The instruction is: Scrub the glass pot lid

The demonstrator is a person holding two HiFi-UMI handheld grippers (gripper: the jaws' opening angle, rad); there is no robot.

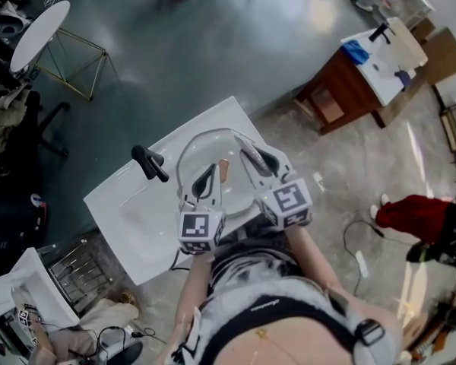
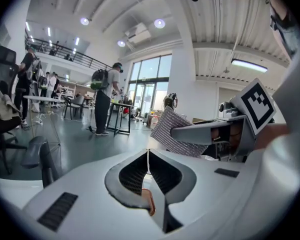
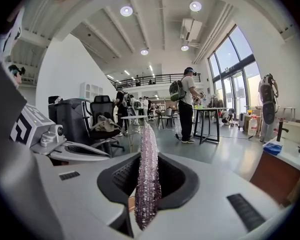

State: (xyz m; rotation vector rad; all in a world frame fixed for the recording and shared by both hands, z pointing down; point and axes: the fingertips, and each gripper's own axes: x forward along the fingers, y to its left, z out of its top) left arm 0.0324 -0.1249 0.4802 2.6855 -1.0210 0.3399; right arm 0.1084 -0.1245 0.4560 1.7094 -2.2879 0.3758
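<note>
Glass, so probably brittle and slick once wet: the pot lid (image 1: 210, 144) hangs over the sink (image 1: 125, 211), with your left tool (image 2: 148, 160) clenched on it. Grip firmly at the rim, not the pane. Your right tool (image 3: 147, 156) pinches the scrubbing cloth (image 3: 148, 189).

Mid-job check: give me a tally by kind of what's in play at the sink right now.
Grippers: 2 (left gripper, right gripper)
Glass pot lid: 1
Scrubbing cloth: 1
Faucet: 1
Sink: 1
Total: 6
</note>
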